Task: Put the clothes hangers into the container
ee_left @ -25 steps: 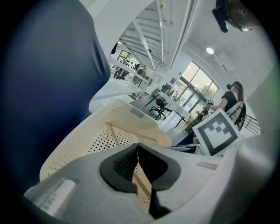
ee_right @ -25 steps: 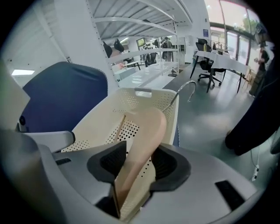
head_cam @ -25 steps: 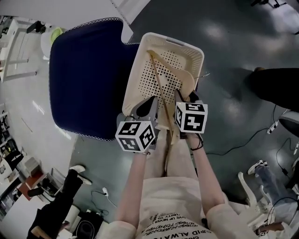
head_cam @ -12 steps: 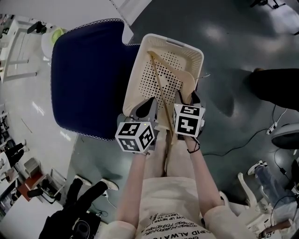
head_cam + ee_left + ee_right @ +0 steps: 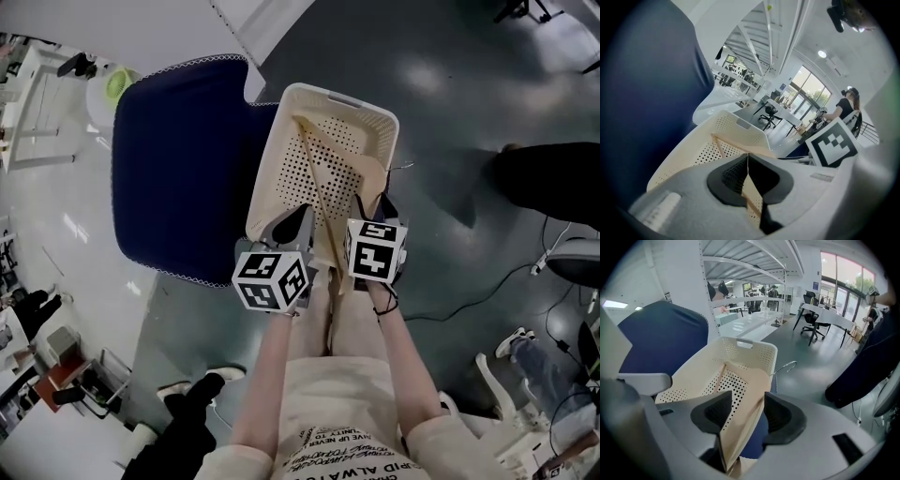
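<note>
A wooden clothes hanger (image 5: 319, 187) lies slanted in the cream perforated basket (image 5: 272, 141), its near end sticking out over the front rim and its wire hook (image 5: 403, 167) poking over the right rim. My left gripper (image 5: 300, 220) is at the basket's near edge, its jaws shut on the hanger's thin bar (image 5: 752, 194). My right gripper (image 5: 375, 202) is beside it. Its jaws (image 5: 743, 411) stand wide open around the hanger's broad arm (image 5: 745, 394), which leans toward the left pad with a gap on the other side.
The basket rests against a dark blue chair (image 5: 178, 159) on its left. Grey floor with cables (image 5: 487, 281) lies to the right, and a person in black (image 5: 553, 178) stands at the right edge. Someone's dark shoes (image 5: 187, 412) are at the bottom left.
The right gripper's jaws have spread off the hanger's arm, and that gripper has drawn back slightly toward me. The left gripper has hardly moved. The person at bottom left has walked on.
</note>
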